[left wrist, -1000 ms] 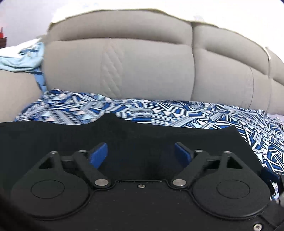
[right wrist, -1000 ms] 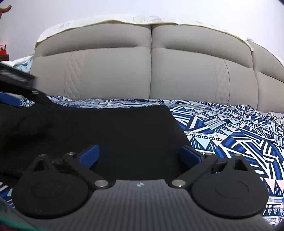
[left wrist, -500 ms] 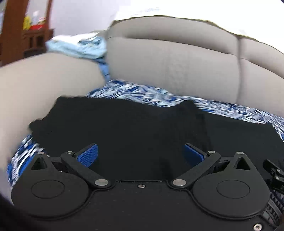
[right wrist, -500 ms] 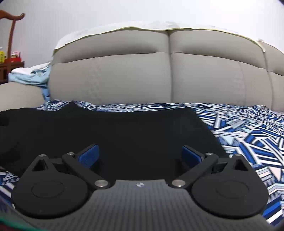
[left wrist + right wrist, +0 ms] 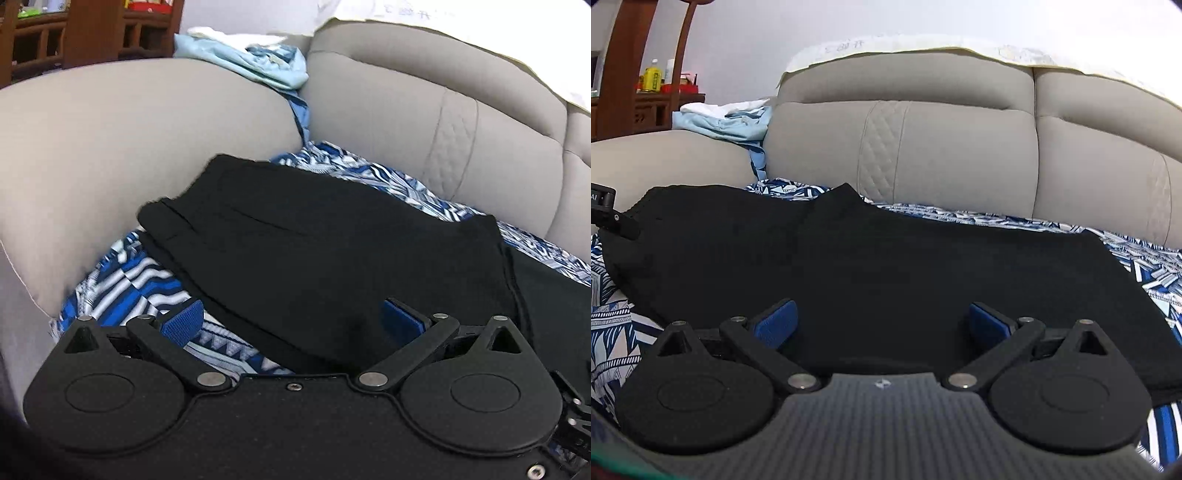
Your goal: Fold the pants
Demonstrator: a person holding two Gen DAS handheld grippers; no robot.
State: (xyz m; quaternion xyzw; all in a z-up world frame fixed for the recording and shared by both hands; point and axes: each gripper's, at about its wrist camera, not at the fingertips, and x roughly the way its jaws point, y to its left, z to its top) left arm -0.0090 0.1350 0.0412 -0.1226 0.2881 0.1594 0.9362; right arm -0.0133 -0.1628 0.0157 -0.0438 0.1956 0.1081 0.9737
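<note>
Left wrist view is showing the left gripper (image 5: 291, 325) with jaws spread wide, gripping nothing, its pads hanging over the near edge of the black pants (image 5: 332, 266). Right wrist view is showing the right gripper (image 5: 882, 325) likewise spread and empty above the pants (image 5: 886, 266), which are lying mid-frame on a blue patterned sheet (image 5: 613, 332) before a grey sofa back (image 5: 960, 155).

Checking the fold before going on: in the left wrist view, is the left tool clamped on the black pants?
No. The left tool stands wide open, its blue pads clear of the black pants.
</note>
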